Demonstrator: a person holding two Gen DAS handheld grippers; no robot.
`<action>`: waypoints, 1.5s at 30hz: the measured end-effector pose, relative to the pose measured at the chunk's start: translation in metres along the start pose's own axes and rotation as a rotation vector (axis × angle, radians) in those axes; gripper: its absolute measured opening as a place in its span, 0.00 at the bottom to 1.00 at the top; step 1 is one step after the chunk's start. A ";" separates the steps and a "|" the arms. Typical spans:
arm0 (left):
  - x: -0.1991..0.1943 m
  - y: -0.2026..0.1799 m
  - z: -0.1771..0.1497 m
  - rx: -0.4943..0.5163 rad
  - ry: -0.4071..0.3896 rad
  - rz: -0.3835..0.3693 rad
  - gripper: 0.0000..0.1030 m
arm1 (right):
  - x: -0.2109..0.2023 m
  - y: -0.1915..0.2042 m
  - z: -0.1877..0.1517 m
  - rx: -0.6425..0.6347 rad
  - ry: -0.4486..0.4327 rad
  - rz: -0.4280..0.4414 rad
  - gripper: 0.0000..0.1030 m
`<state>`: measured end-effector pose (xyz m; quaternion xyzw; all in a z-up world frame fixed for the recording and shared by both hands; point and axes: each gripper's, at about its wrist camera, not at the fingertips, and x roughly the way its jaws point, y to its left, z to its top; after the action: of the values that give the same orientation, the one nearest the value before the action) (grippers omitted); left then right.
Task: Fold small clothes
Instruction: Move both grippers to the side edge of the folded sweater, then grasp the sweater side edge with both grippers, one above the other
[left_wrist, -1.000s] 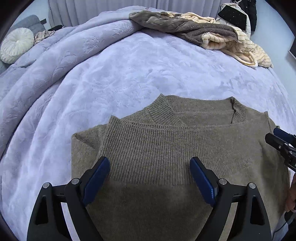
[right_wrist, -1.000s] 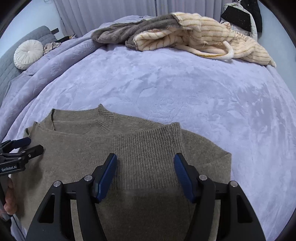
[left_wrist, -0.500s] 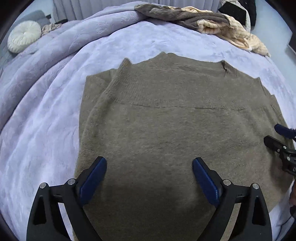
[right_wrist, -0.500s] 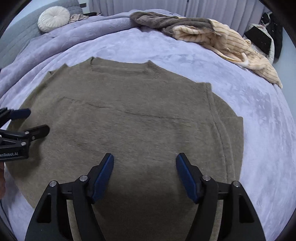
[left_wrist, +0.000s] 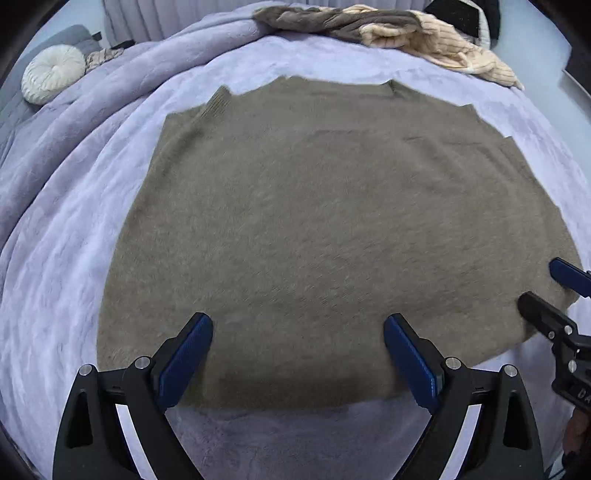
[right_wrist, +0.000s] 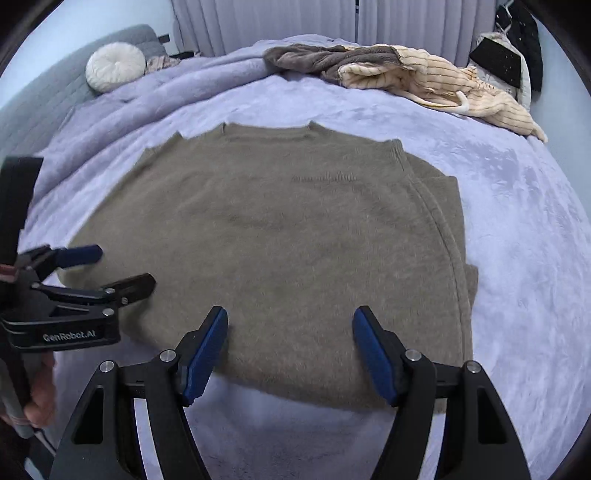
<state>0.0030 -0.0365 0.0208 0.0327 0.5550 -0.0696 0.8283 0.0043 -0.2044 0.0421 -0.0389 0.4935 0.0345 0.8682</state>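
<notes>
An olive-brown knitted sweater (left_wrist: 314, 221) lies flat on the lavender bed cover (left_wrist: 55, 258), folded, with its collar at the far side. My left gripper (left_wrist: 297, 321) hovers over the sweater's near edge, open, nothing between its blue pads. In the right wrist view the same sweater (right_wrist: 280, 240) fills the middle, and my right gripper (right_wrist: 291, 314) stands open above its near edge, holding nothing. Each gripper shows in the other's view: the right gripper (left_wrist: 546, 288) at the sweater's right corner, the left gripper (right_wrist: 122, 267) at its left side, with a hand on its handle.
A heap of grey and cream striped clothes (right_wrist: 406, 70) lies at the far side of the bed. A round white cushion (right_wrist: 114, 70) rests at the far left by a grey headboard. Dark items (right_wrist: 509, 59) hang at the far right. Curtains close the back.
Both grippers have drawn back from the folded hem near the collar to the sweater's near edge. The whole folded sweater now shows. The jaws stand slightly wider.
</notes>
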 end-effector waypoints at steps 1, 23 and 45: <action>-0.003 0.012 -0.005 -0.037 0.002 -0.026 0.92 | 0.005 -0.013 -0.007 0.026 0.016 -0.009 0.71; 0.018 0.121 -0.024 -0.415 0.010 -0.445 0.96 | -0.059 0.013 -0.040 0.012 -0.010 0.086 0.77; 0.024 0.093 -0.012 -0.371 -0.181 -0.437 0.24 | 0.078 0.190 0.201 -0.062 0.225 0.177 0.77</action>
<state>0.0150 0.0548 -0.0077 -0.2458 0.4762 -0.1462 0.8316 0.1973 0.0069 0.0713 -0.0257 0.5879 0.1216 0.7993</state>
